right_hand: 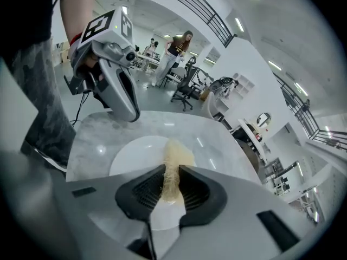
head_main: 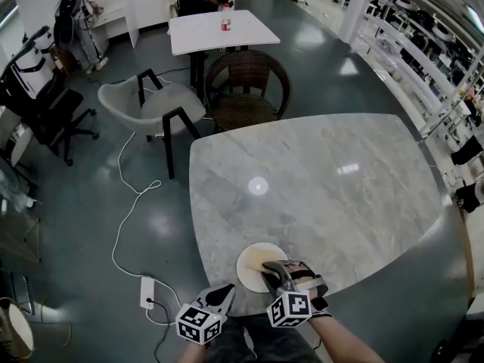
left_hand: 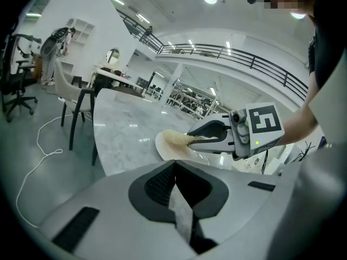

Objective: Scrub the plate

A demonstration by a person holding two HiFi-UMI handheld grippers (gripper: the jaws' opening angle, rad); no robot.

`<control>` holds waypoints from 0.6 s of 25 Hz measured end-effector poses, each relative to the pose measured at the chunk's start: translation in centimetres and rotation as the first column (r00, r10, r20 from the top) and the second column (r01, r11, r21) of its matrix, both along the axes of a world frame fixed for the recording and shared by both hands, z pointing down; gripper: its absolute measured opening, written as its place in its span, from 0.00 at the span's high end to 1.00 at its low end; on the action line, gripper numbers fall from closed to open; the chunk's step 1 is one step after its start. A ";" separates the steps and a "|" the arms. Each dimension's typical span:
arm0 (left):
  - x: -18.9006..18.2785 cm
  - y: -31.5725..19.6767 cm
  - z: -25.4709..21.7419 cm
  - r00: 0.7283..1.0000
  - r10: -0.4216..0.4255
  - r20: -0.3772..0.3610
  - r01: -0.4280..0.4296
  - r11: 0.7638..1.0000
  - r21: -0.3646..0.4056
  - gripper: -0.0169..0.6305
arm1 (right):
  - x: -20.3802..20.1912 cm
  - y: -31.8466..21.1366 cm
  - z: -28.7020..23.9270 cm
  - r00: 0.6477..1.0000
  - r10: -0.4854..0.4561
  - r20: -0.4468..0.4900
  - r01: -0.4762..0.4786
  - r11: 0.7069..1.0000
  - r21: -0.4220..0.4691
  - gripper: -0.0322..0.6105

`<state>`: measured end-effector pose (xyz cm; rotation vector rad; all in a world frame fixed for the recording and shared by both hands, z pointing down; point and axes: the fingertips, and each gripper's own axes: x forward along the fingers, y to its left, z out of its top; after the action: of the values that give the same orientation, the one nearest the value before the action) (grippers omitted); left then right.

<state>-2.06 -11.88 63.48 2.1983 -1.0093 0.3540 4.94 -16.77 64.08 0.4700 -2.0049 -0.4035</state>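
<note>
Looks like a big open office-lab space — swivel chairs (head_main: pixel 47 112), shelving racks (head_main: pixel 423 59), mezzanine railing (left_hand: pixel 249 61), glossy floor (head_main: pixel 91 203).

One plate (head_main: pixel 248 269), one scrub pad (right_hand: pixel 174 157), one left gripper (head_main: pixel 226 290), one right gripper (head_main: pixel 271 272), one marble table (head_main: pixel 325 180) near, one white table (head_main: pixel 204 32) far, three chairs (head_main: pixel 151 104), one power strip (head_main: pixel 147 292).

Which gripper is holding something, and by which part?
The right gripper is shut on the yellow fibrous scrubber, pinched at its near end. The far end sticks out over the white plate. The left gripper is shut and empty.
</note>
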 end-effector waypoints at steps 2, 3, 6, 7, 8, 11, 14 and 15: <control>0.2 -0.1 0.1 1.000 0.007 -0.001 -0.007 1.000 0.000 0.96 | 0.5 0.3 0.2 1.000 0.013 -0.005 -0.013 1.000 -0.006 0.83; 0.3 -0.1 0.1 1.000 0.010 -0.001 -0.010 1.000 0.000 0.96 | 0.7 0.5 0.4 1.000 0.018 -0.006 -0.018 1.000 -0.011 0.83; 0.6 -0.1 0.2 1.000 0.018 0.001 -0.018 1.000 -0.002 0.96 | 1.2 1.2 0.6 0.999 0.033 -0.006 -0.033 0.999 -0.025 0.83; 0.6 -0.1 0.2 1.000 0.020 0.001 -0.020 1.000 -0.003 0.96 | 1.3 1.5 0.6 0.999 0.038 -0.004 -0.038 0.999 -0.029 0.83; 0.6 0.0 0.2 1.000 0.023 0.001 -0.023 1.000 -0.005 0.96 | 1.3 1.7 0.7 0.999 0.043 -0.002 -0.043 0.999 -0.034 0.83; 0.6 0.2 0.3 1.000 0.030 0.001 -0.030 1.000 -0.008 0.96 | 1.1 2.5 0.8 0.998 0.057 0.009 -0.057 0.997 -0.049 0.83; 0.6 0.4 0.2 0.999 0.035 0.000 -0.035 0.999 -0.007 0.96 | 0.8 3.2 0.7 0.997 0.075 0.025 -0.074 0.995 -0.066 0.83; 0.6 0.4 0.2 0.999 0.036 0.001 -0.036 0.999 -0.007 0.96 | 0.8 3.3 0.6 0.996 0.083 0.033 -0.080 0.994 -0.073 0.83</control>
<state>-1.45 -11.49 63.66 2.2130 -0.9689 0.3745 5.73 -13.49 64.71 0.5153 -2.0203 -0.2736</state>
